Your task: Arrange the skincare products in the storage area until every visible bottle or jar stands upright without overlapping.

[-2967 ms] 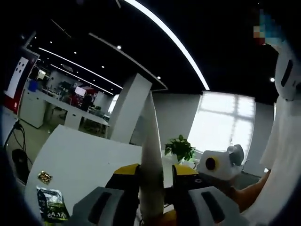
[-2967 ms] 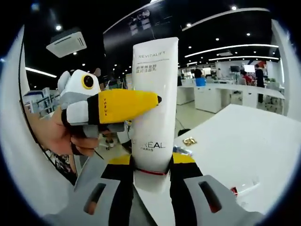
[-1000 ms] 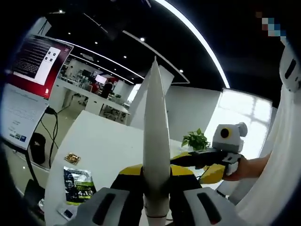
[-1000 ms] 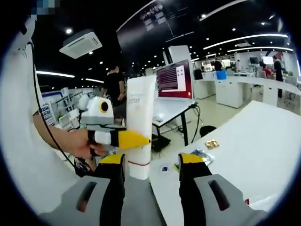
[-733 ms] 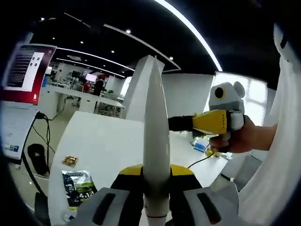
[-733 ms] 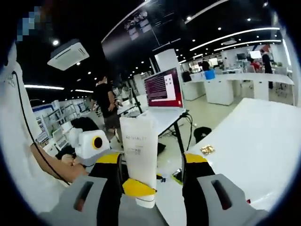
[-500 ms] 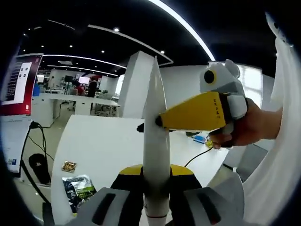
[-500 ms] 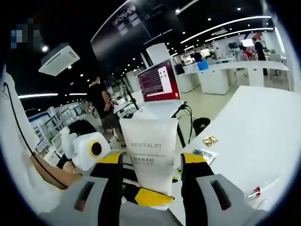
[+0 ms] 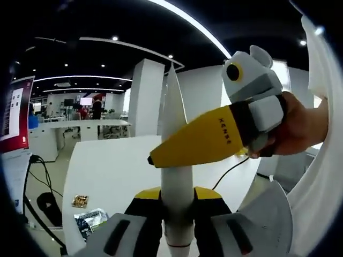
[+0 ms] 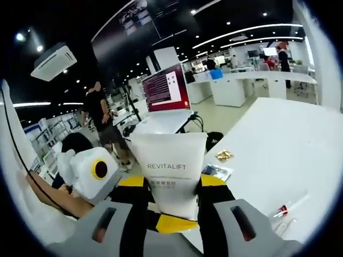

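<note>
A white L'Oréal Revitalift tube (image 9: 176,118) is raised in the air and stands edge-on in the left gripper view. My left gripper (image 9: 177,194) is shut on its lower part. My right gripper (image 9: 161,156) reaches in from the right, one yellow jaw lying across the tube, held by a hand (image 9: 297,126). In the right gripper view the tube (image 10: 169,160) shows its flat printed face, crimped end up. My right gripper (image 10: 171,184) has both jaws pressed against its edges. The left gripper (image 10: 171,222) grips it from below there.
A white table (image 10: 268,150) lies below with a gold wrapper (image 10: 224,156), a dark packet (image 10: 214,171) and a small red-tipped item (image 10: 281,210). A red-screened monitor (image 10: 166,88) and a standing person (image 10: 99,115) are beyond. The packet (image 9: 91,222) lies at the table's near end.
My right gripper let go of the tube, drew back, then came onto its wide end and its jaws narrowed against it. The left gripper kept its hold throughout.
</note>
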